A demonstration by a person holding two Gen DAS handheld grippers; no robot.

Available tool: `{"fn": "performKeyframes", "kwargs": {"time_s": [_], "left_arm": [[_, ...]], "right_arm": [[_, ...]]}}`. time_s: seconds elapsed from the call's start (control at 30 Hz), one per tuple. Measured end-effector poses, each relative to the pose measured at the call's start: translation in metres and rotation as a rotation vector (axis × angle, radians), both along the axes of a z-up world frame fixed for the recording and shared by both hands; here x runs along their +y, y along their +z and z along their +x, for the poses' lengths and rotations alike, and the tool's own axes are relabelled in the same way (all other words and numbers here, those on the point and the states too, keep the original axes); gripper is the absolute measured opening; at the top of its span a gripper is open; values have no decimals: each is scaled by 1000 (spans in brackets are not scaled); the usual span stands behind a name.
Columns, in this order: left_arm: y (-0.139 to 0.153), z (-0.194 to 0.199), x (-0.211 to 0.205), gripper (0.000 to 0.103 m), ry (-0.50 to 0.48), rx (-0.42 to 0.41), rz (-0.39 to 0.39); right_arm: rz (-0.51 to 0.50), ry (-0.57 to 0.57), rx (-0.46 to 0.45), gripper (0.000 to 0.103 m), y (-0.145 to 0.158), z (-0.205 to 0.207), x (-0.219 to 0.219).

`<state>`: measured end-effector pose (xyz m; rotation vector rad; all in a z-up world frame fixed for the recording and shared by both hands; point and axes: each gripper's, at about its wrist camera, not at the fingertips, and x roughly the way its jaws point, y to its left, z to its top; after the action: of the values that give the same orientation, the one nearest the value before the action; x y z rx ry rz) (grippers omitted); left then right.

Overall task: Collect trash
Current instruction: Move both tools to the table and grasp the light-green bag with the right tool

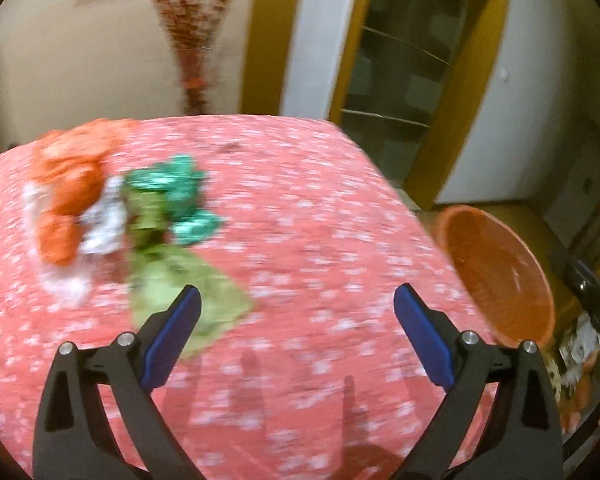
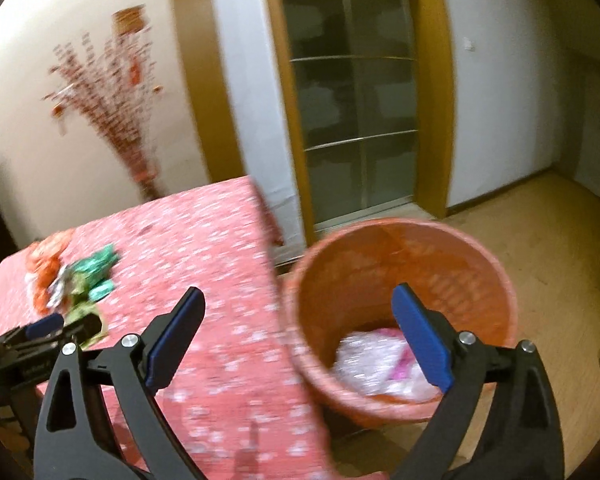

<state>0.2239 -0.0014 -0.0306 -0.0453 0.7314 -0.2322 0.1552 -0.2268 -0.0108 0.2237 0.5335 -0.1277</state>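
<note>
Hovering above the pink flowered tablecloth (image 1: 300,208), the left gripper (image 1: 296,300) has its blue-padded jaws spread wide with nothing between them; the left finger's tip overlaps the edge of a flat green wrapper (image 1: 188,292) in the view, but whether it touches cannot be told through the blur. Beyond that wrapper lies the rest of the trash in one heap toward the far left of the table: crumpled orange wrappers (image 1: 68,184), a white scrap (image 1: 104,224), and shiny teal foil pieces (image 1: 176,188), all touching or overlapping one another. An orange bin (image 1: 496,272) stands on the floor just off the table's right edge. The right gripper (image 2: 298,300) is likewise stretched fully apart and empty, held over the table's right edge and the bin's mouth (image 2: 400,232), its right finger in front of the bin's inside. At the bottom of the bin lies a crumpled clear-and-white plastic bag (image 2: 368,360) with a bit of pink in it. In the right wrist view the left gripper shows at the far left, near the green wrapper. Both pictures are smeared by motion.
</note>
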Motion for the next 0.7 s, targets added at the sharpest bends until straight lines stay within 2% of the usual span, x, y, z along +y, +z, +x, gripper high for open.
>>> {"fn": "performKeyframes", "kwargs": {"time_s": [0.1, 0.2, 0.47, 0.7], "left_arm": [[6, -6, 37, 95, 72, -25, 3], [11, -10, 75, 95, 140, -42, 2], [16, -19, 163, 95, 303, -61, 15], [14, -21, 208, 95, 365, -49, -16]], "right_arm": [[18, 85, 16, 92, 0, 10, 29], [16, 178, 40, 86, -3, 24, 64], [17, 420, 146, 58, -18, 68, 166], [-5, 521, 227, 47, -34, 101, 231]]}}
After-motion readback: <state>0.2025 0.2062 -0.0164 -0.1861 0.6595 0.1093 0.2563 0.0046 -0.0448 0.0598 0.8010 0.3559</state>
